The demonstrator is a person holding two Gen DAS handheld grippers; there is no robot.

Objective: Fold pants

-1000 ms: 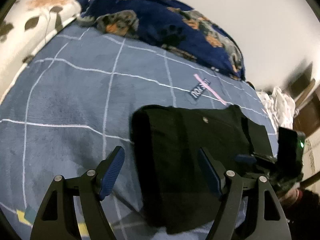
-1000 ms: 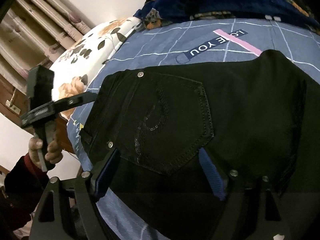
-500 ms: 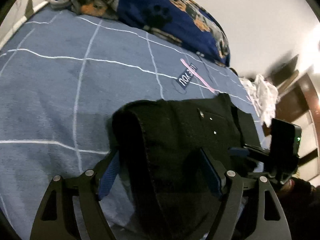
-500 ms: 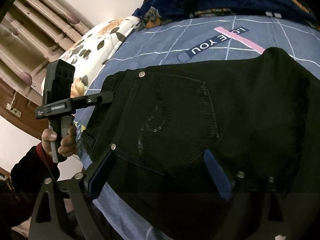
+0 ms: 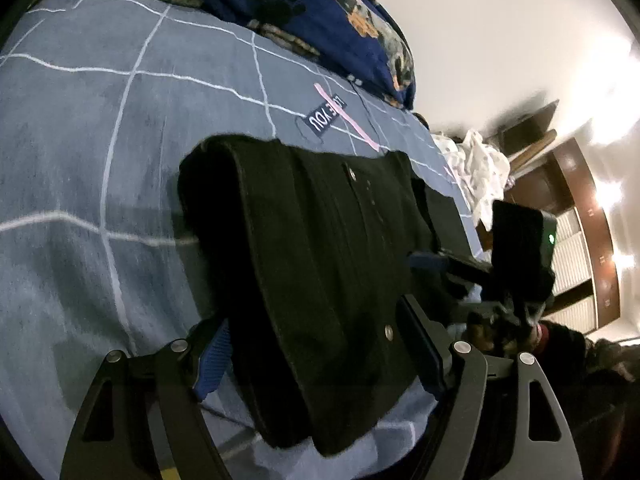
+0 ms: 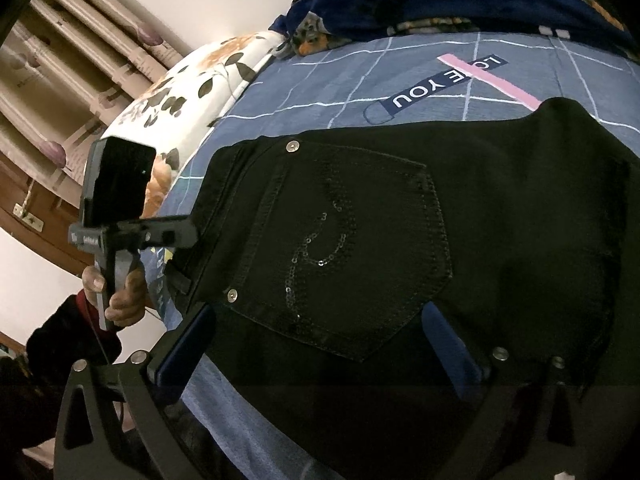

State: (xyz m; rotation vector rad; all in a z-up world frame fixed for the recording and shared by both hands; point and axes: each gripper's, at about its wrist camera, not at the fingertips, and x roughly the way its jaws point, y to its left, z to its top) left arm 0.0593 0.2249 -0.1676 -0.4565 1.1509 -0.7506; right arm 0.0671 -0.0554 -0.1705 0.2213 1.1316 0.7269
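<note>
the black pants [image 6: 480,216] lie folded into a thick stack at the near edge of the bed [image 5: 80,152], pocket up. the left gripper [image 5: 316,352] straddles the fold with fingers apart, seemingly to square it; the right gripper [image 6: 320,344] is opening, letting go of the cloth.

1. My left gripper [image 5: 318,354] has black triangular-cutout arms, silver screws and ribbed blue pads [image 5: 212,354].
2. My right gripper [image 6: 316,346] looks the same.
3. My sleeve [image 6: 60,336] is dark with a red cuff.
</note>
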